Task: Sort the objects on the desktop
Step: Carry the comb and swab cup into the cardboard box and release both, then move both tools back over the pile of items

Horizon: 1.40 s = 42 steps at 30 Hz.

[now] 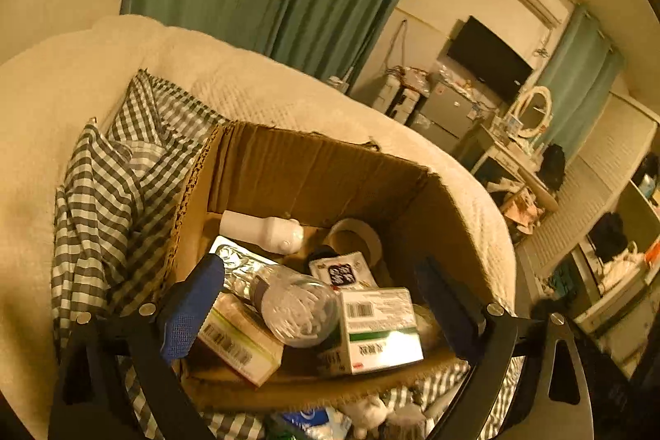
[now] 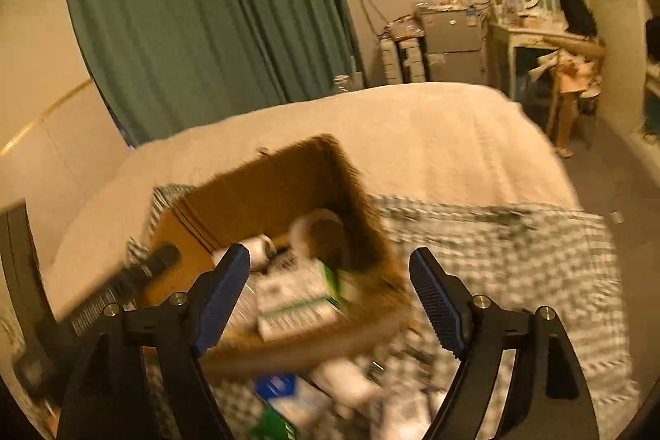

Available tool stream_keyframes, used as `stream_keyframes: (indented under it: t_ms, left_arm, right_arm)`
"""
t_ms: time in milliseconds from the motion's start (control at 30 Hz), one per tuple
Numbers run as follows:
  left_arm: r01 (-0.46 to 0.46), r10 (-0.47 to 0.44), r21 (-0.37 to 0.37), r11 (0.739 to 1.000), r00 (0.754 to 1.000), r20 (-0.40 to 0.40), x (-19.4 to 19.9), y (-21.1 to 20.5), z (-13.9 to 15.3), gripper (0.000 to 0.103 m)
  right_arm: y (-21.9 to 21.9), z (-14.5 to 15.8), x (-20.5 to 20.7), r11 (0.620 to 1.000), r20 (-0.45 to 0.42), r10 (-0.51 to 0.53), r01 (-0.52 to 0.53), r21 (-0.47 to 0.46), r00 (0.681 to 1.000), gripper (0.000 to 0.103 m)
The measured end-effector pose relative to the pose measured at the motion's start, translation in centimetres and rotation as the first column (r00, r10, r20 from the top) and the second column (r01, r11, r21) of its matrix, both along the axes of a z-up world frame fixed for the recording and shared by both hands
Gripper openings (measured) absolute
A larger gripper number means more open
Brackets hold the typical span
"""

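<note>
A: Brown cardboard box (image 1: pixel 313 172) is sitting on the checked cloth (image 1: pixel 103 201) over the cream bed (image 1: pixel 288 97), holding a clear plastic bottle (image 1: pixel 297 304) and white-green cartons (image 1: pixel 379 328).

B: Left tool (image 1: pixel 326 308) is hanging over it, fingers spread and empty; right tool (image 2: pixel 330 295) is likewise gaping, gripping nothing.

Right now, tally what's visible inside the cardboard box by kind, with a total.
Carton boxes: 2
Clear plastic bottle: 1
White bottle: 1
Tape roll: 1
Foil pack: 1
Small sachet: 1
Total: 7
</note>
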<state>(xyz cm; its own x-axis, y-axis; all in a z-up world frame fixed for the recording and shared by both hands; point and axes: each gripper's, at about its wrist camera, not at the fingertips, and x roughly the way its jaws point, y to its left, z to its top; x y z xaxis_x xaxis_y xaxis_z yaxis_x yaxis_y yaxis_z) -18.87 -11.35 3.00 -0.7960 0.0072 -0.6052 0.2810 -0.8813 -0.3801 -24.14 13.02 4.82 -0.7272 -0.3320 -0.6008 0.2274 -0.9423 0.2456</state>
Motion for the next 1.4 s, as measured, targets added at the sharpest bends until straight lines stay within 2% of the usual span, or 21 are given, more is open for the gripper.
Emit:
stream_keyframes:
  t_ms: [133, 267, 367, 433, 600, 667, 733, 800, 867, 967, 1067, 1133, 1233, 1267, 1300, 1367, 1400]
  left_arm:
    - [0.064, -0.064, -0.002, 0.998, 0.998, 0.015, 1.8, 1.3, 1.2, 0.098]
    - [0.05, -0.049, -0.055, 0.997, 0.999, 0.021, 3.9, 3.4, 1.9, 0.102]
    - [0.088, -0.086, -0.098, 0.991, 0.996, 0.025, 5.5, 5.4, 1.7, 0.102]
    - [0.113, -0.109, -0.133, 0.985, 0.993, 0.037, 6.8, 7.0, 0.6, 0.103]
    - [0.223, -0.211, -0.129, 0.966, 0.973, 0.097, 8.2, 11.1, -3.4, 0.103]
    - [0.223, -0.211, -0.179, 0.958, 0.974, 0.086, 8.7, 13.0, -4.2, 0.103]
    - [0.233, -0.222, -0.257, 0.938, 0.972, 0.07, 8.9, 15.3, -5.0, 0.103]
    - [0.274, -0.259, -0.295, 0.915, 0.962, 0.091, 8.5, 17.0, -5.9, 0.103]
    - [0.283, -0.256, -0.328, 0.901, 0.959, 0.124, 8.1, 18.3, -7.3, 0.103]
    - [0.32, -0.286, -0.289, 0.902, 0.946, 0.153, 7.3, 18.8, -9.3, 0.103]
    - [0.33, -0.276, -0.239, 0.913, 0.933, 0.231, 5.9, 18.5, -11.1, 0.103]
    - [0.325, -0.272, -0.21, 0.922, 0.93, 0.249, 5.7, 18.0, -11.8, 0.103]
    - [0.344, -0.286, -0.177, 0.922, 0.914, 0.288, 5.3, 18.2, -12.6, 0.095]
    - [0.356, -0.295, -0.178, 0.918, 0.908, 0.298, 5.3, 18.4, -12.9, 0.086]
    - [0.372, -0.307, -0.181, 0.91, 0.9, 0.309, 5.3, 18.7, -13.1, 0.082]
    - [0.427, -0.342, -0.19, 0.884, 0.869, 0.358, 5.0, 19.5, -13.8, 0.073]
    - [0.446, -0.353, -0.191, 0.875, 0.856, 0.378, 4.9, 19.9, -14.1, 0.061]
  right_arm:
    - [3.8, 0.4, 4.5, 0.998, 0.005, -0.043, 0.042, 0.045, 0.999, 0.08]
    - [6.9, -0.4, 7.4, 0.991, 0.024, -0.088, 0.085, 0.1, 0.996, 0.08]
    - [8.8, -1.5, 8.4, 0.99, 0.049, -0.112, 0.108, 0.088, 0.992, 0.08]
    - [9.4, -2.5, 8.9, 0.989, 0.052, -0.114, 0.108, 0.106, 0.992, 0.08]
    - [10.3, -6.6, 9.1, 0.981, 0.088, -0.113, 0.098, 0.167, 0.99, 0.08]
    - [10.8, -8.2, 8.8, 0.979, 0.124, -0.129, 0.107, 0.175, 0.984, 0.08]
    - [11.6, -9.6, 8.5, 0.981, 0.148, -0.13, 0.105, 0.163, 0.98, 0.08]
    - [12.3, -10.7, 8.3, 0.983, 0.165, -0.125, 0.1, 0.156, 0.978, 0.08]
    - [12.9, -11.5, 7.9, 0.985, 0.181, -0.127, 0.102, 0.142, 0.975, 0.079]
    - [13.6, -12.8, 7.7, 0.98, 0.206, -0.164, 0.136, 0.146, 0.965, 0.079]
    - [14.4, -13.8, 7.5, 0.987, 0.219, -0.143, 0.123, 0.102, 0.965, 0.079]
    - [14.7, -13.9, 7.5, 0.982, 0.207, -0.164, 0.14, 0.125, 0.965, 0.079]
    - [15.0, -13.9, 7.4, 0.983, 0.193, -0.155, 0.132, 0.127, 0.969, 0.079]
    - [15.0, -13.9, 7.4, 0.983, 0.191, -0.155, 0.131, 0.13, 0.969, 0.079]
    - [15.0, -14.0, 7.4, 0.983, 0.189, -0.152, 0.128, 0.132, 0.97, 0.079]
    - [14.9, -14.3, 7.3, 0.983, 0.199, -0.147, 0.121, 0.137, 0.969, 0.079]
    - [14.9, -14.5, 7.3, 0.983, 0.211, -0.148, 0.119, 0.143, 0.966, 0.079]
